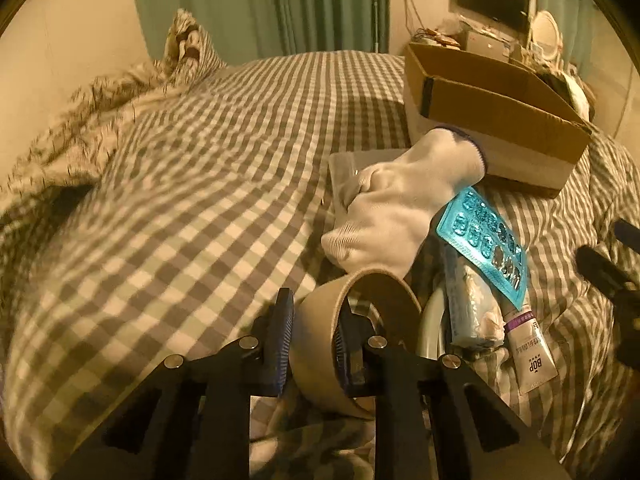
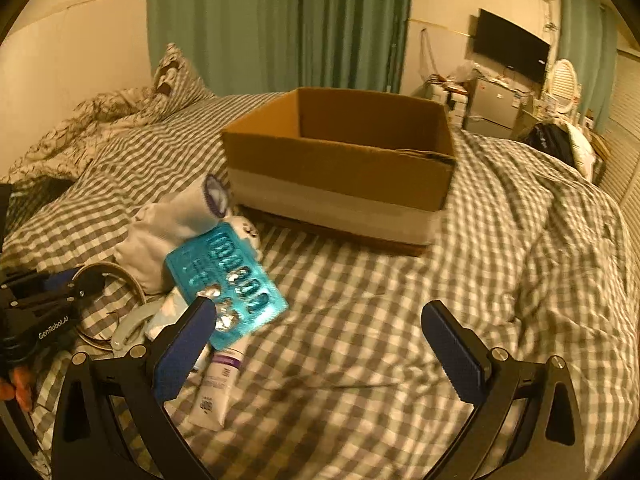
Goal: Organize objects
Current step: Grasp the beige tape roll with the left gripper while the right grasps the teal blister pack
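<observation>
My left gripper [image 1: 314,344] is shut on the wall of a brown tape roll [image 1: 320,344], one finger inside the ring and one outside, low over the checked bed. Beside it lie a white glove [image 1: 400,208], a blue blister pack [image 1: 484,240], a clear wrapped packet [image 1: 472,308] and a white tube [image 1: 532,352]. My right gripper [image 2: 320,344] is open and empty above the bed. The blister pack [image 2: 228,280] sits by its left finger, over the tube [image 2: 216,388]. An open cardboard box [image 2: 340,164] stands beyond.
The checked bedspread [image 2: 400,320] covers the bed, with a rumpled quilt and pillow [image 2: 120,112] at the far left. A clear plastic lid [image 1: 348,168] lies under the glove. A green curtain, a wall screen and cluttered furniture stand behind the bed.
</observation>
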{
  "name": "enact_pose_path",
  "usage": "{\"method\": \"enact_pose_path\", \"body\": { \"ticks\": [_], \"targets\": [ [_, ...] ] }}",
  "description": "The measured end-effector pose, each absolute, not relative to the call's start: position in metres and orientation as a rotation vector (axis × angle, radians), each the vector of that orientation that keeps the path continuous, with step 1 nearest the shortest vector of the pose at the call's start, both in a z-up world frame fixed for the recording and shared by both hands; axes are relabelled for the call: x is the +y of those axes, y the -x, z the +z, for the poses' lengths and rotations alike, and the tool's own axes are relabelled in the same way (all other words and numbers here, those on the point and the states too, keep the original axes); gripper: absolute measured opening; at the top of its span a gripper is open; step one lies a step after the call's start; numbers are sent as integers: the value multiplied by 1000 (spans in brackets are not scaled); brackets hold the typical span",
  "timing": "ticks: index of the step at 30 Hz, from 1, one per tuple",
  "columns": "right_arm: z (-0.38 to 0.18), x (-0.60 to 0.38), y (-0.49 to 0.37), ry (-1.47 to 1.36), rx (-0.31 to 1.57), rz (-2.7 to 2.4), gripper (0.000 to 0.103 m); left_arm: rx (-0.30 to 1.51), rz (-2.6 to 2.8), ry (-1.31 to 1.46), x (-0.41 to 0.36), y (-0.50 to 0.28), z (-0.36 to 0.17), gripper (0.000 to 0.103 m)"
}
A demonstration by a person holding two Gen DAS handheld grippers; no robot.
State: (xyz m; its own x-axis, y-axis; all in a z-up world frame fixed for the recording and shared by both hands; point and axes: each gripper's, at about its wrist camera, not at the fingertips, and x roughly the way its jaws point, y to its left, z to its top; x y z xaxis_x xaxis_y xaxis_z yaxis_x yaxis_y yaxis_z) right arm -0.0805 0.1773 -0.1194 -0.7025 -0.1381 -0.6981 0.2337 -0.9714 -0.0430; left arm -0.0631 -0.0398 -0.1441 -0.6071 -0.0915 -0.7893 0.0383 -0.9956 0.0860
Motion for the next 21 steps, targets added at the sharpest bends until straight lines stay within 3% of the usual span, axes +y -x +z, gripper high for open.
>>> {"method": "enact_pose_path", "body": {
  "ticks": [6,8,12,18,21],
  "targets": [
    [-137,136,110,-1106,269,-2585,103,-89,-2767,-1259,-56,65,-119,18],
    [-146,124,123,-1132,291,-2547,103,-90,-2770,-1230,-62,66,-112,11],
    [-164,107,146,-1197,305,-2474,99,-75,-2774,-1215,-69,71,-106,9],
    [-173,101,145,-1242,269,-2390,84,-65,-2773,-1239,-71,72,-112,9],
    [-165,104,136,-1227,259,-2394,66,-66,-2784,-1231,-68,68,-110,9]
  ]
}}
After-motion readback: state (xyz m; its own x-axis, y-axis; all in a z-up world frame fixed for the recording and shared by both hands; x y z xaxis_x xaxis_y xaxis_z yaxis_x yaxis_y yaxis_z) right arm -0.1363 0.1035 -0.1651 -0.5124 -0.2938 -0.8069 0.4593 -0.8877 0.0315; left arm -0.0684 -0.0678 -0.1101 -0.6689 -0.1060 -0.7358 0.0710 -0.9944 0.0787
